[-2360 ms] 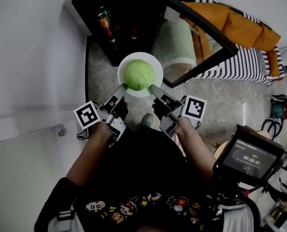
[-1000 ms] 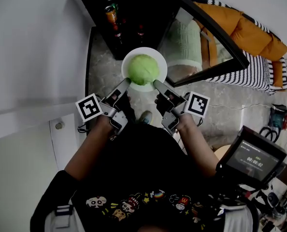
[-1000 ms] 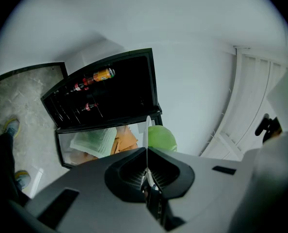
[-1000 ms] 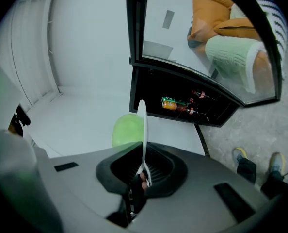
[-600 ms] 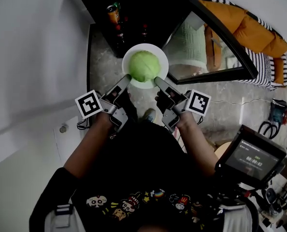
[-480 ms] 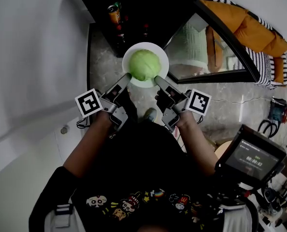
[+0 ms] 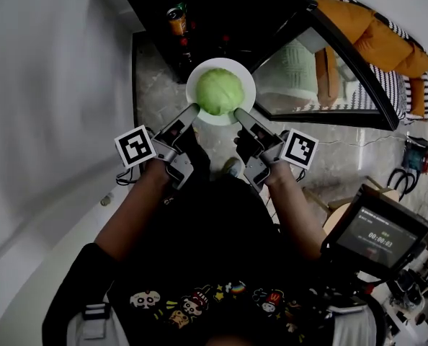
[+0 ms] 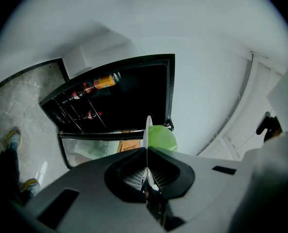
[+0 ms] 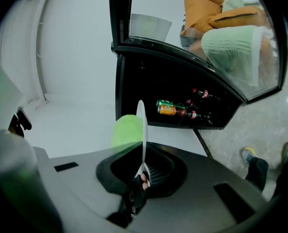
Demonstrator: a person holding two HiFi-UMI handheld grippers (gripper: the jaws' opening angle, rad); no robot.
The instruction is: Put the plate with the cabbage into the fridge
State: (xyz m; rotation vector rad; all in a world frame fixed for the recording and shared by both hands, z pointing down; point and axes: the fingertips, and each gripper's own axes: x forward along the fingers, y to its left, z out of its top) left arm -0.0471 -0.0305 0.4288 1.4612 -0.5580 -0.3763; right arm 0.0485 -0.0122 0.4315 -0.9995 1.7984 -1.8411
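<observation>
Head view: the plate (image 7: 248,85) now sits with its far rim over the dark mouth of the fridge (image 7: 221,13). A couple of seconds ago it hung nearer to me, over the stone floor (image 7: 153,85) and short of the opening. So I have carried it forward, and the framing has closed in on the fridge with it.

- The cabbage (image 7: 220,91) is centred on the plate and looks no different from before; no sign of rolling.
- The left gripper (image 7: 193,110) is clamped on the near-left rim. Its own view shows the plate edge-on, pinched between the jaws.
- The right gripper (image 7: 238,112) is clamped on the near-right rim, with the same pinch seen in its own view.
- The plate is airborne, carried by the two grippers alone and resting on nothing.
- The glass door (image 7: 322,71) stands swung wide to the right, clear of the plate.
- The drinks (image 7: 176,16) lie on a wire shelf at the far left inside the fridge.

My read: the approach is nearly done and the insertion has not started. Next comes a level push onto a free shelf. I cannot tell from here which shelf has room. The risk is tilting the plate, since the cabbage is loose.
</observation>
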